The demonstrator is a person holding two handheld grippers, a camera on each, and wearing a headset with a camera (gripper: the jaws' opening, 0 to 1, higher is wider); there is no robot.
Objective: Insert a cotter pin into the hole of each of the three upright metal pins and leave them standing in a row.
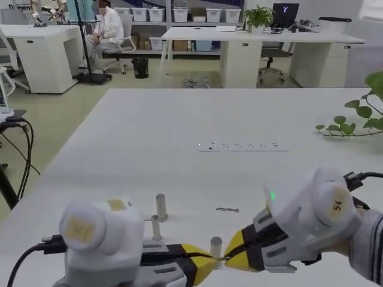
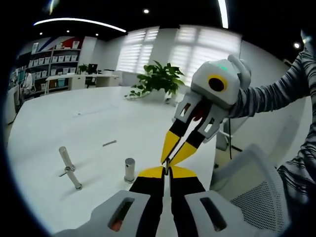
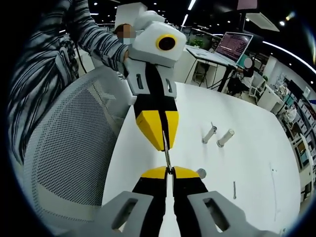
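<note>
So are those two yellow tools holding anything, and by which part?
A thin cotter pin, spanning between them: the left gripper pinches one end, the right gripper the other, both sets of jaws shut.

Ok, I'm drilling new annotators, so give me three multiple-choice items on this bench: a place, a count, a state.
1. Where does the loose thin metal cotter pin lie? A on the white table; B in a tray; C on the floor.
2. How many upright grey metal pins stand? A two; B three; C five.
3. The yellow tongs of the left gripper and right gripper are: A wide open; B shut on a second cotter pin; C holding a cup.
Answers: A, it lies flat on the tabletop; B, three stand; B, both tips pinch it.
</note>
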